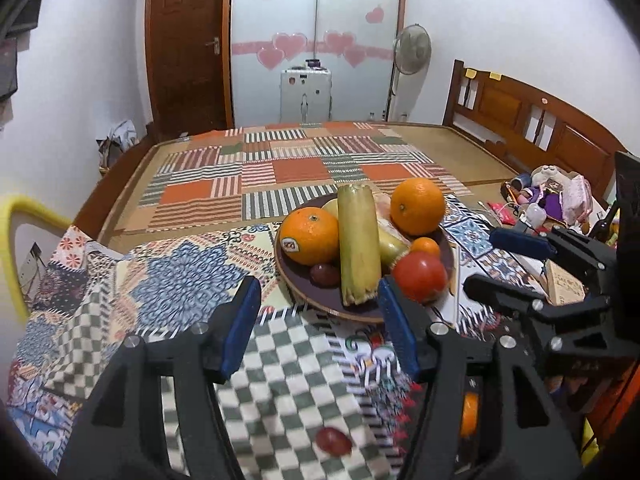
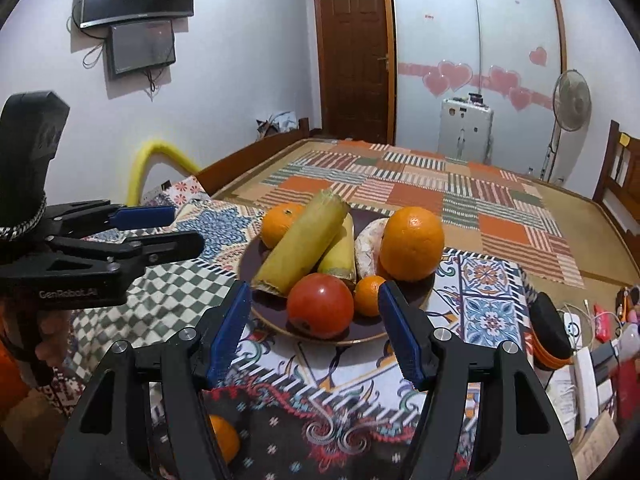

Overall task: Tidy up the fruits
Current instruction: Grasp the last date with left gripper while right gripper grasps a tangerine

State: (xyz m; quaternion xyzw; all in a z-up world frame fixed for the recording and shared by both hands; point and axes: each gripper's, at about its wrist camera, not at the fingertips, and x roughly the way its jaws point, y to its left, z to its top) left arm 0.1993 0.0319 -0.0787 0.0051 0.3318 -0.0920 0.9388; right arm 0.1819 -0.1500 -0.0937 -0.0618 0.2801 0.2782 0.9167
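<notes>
A dark plate (image 1: 320,300) (image 2: 368,334) on the patterned cloth holds two large oranges (image 1: 310,236) (image 2: 412,244), a yellow-green cane piece (image 1: 358,244) (image 2: 304,240), a red tomato (image 1: 420,276) (image 2: 320,306), a small mandarin (image 1: 425,246) (image 2: 370,296) and a dark plum (image 1: 325,275). My left gripper (image 1: 318,308) is open and empty just before the plate. My right gripper (image 2: 314,312) is open and empty, its jaws either side of the tomato's near edge. A loose plum (image 1: 334,442) lies on the checked cloth below the left gripper. A loose orange (image 2: 224,438) (image 1: 469,414) lies below the right gripper.
The plate stands on a cloth-covered table (image 1: 192,280) in front of a bed with a patchwork cover (image 1: 288,168). Clutter of toys and boxes (image 1: 552,200) lies to the right. A yellow chair back (image 1: 16,216) is at the left.
</notes>
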